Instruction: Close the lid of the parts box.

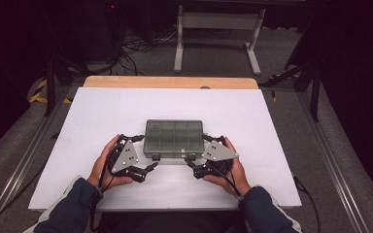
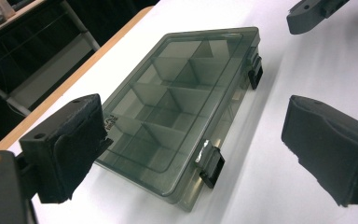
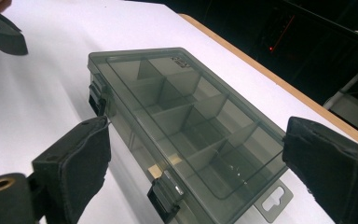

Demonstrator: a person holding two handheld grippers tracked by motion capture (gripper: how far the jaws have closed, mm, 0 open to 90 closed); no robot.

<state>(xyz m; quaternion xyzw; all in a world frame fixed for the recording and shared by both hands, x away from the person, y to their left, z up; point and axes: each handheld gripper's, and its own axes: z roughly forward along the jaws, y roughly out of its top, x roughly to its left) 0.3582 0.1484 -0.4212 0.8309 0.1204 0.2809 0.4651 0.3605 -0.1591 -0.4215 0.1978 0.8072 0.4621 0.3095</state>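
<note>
A smoky clear box [image 1: 174,137] with inner dividers lies flat near the middle of the white table [image 1: 102,121], lid down, both black latches on its near edge. The left latch [image 2: 210,164] and right latch [image 3: 165,198] both look snapped shut. The compartments seem empty, as far as the tinted lid lets one see.

The left gripper [image 1: 148,170] sits just off the box's near-left corner, the right gripper [image 1: 194,169] just off the near-right corner. Both stand wide open and hold nothing; in each gripper view the padded jaws frame the box without touching it.

The work in hand looks like opening the box, one gripper to a latch. Several things could go wrong from here. The box is light and the table smooth, so a jaw pushing on a latch from the near side would likely slide the whole box away rather than free the catch. The latches are small next to the thick pads, so a pad may press on the lid edge as well and pin it shut. Freeing one latch alone may twist the lid. A hard upward pull could tip the box onto its far edge.
</note>
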